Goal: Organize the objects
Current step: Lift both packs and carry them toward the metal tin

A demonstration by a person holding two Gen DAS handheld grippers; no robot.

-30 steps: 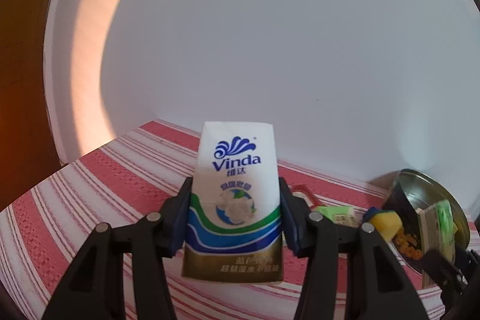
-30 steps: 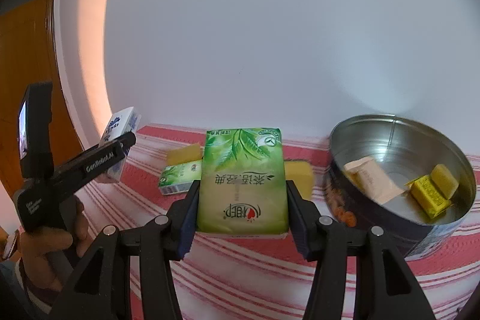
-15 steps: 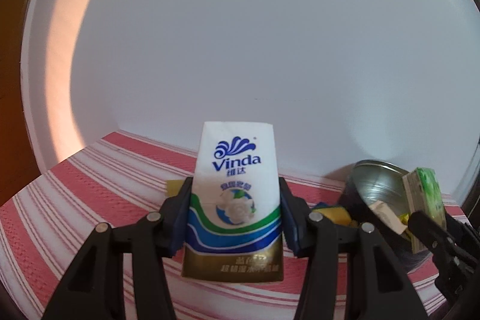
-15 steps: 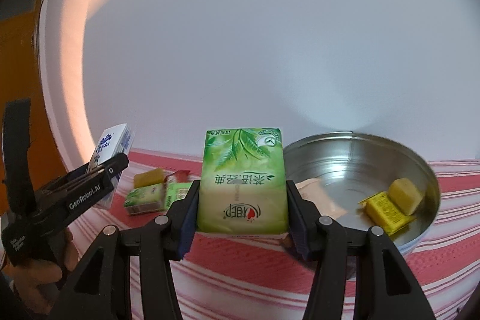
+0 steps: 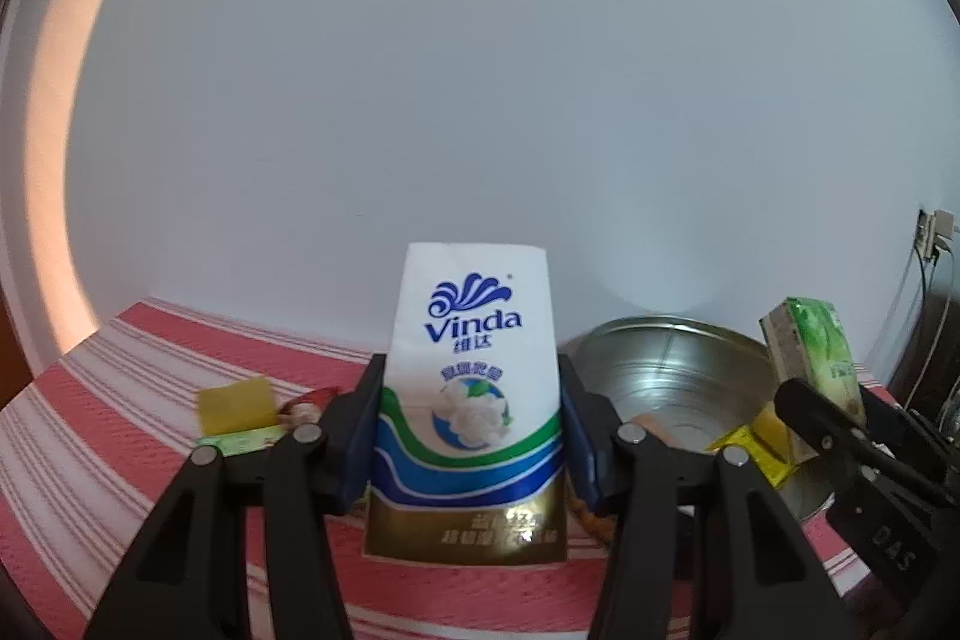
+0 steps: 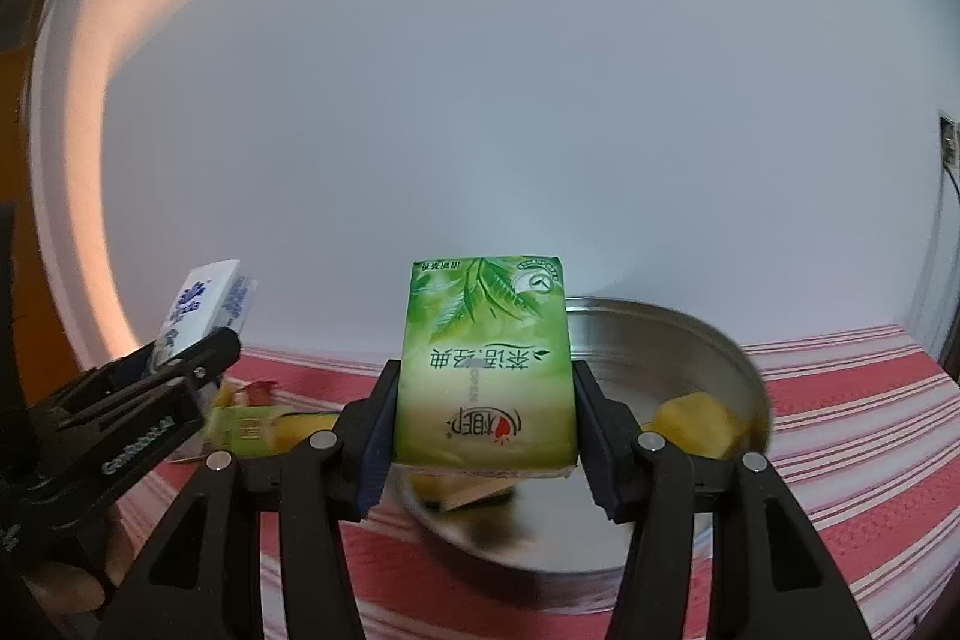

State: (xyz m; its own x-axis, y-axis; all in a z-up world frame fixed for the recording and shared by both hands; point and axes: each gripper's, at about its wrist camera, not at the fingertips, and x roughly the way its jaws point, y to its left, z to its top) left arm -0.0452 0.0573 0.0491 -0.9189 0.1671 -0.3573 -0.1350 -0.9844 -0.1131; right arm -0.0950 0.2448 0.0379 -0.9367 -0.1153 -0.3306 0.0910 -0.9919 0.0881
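Observation:
My left gripper (image 5: 471, 418) is shut on a white Vinda tissue pack (image 5: 471, 370) and holds it upright above the striped cloth, left of the round metal tin (image 5: 672, 370). My right gripper (image 6: 483, 418) is shut on a green tissue pack (image 6: 486, 358) and holds it over the near rim of the tin (image 6: 690, 352). The tin holds yellow packets (image 6: 696, 415). The right gripper with the green pack also shows in the left wrist view (image 5: 810, 358); the left gripper with the Vinda pack shows in the right wrist view (image 6: 204, 304).
A yellow packet (image 5: 237, 403), a small green pack (image 5: 243, 441) and a red wrapper (image 5: 309, 397) lie on the red-and-white striped tablecloth (image 5: 120, 400) left of the tin. A white wall stands close behind. A wall socket with cables (image 5: 933, 232) is at the far right.
Both grippers have swung right toward the tin, still holding their packs. The tin now sits behind the green pack in the right view and nearer centre in the left view.

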